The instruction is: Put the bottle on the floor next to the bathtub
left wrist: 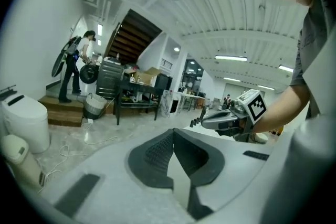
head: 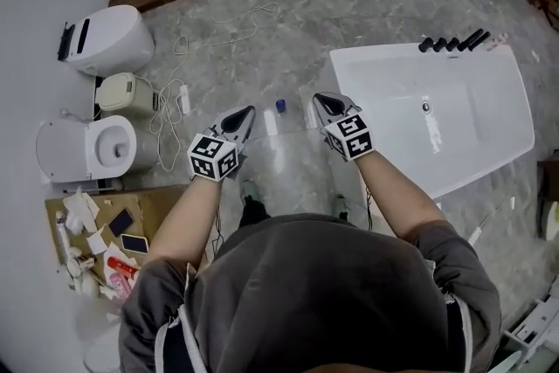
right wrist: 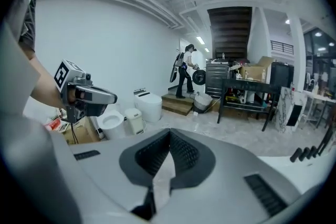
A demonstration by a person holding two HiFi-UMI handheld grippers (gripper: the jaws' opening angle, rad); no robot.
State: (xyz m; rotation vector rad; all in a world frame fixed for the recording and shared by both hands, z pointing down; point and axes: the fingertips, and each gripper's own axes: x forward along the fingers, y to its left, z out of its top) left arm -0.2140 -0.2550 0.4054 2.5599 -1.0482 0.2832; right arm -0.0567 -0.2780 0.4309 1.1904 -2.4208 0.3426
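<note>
A clear bottle with a blue cap [head: 281, 107] is on the marble floor just left of the white bathtub [head: 489, 113]. It lies between my two grippers, and neither touches it. My left gripper [head: 248, 113] hangs to the bottle's left, its jaws shut with nothing between them [left wrist: 172, 135]. My right gripper [head: 320, 100] hangs to the bottle's right, near the tub's corner, also shut and holding nothing [right wrist: 168, 135]. Each gripper view shows the other gripper, right gripper [left wrist: 220, 122] and left gripper [right wrist: 97, 96]; the bottle is hidden in both.
Two toilets [head: 109, 148] [head: 109, 37] and a small beige bin [head: 127, 93] stand at the left, with loose cables [head: 175, 105] on the floor. A cardboard sheet with small items [head: 96, 240] lies at the lower left. Black fittings [head: 450, 44] sit on the tub's far rim.
</note>
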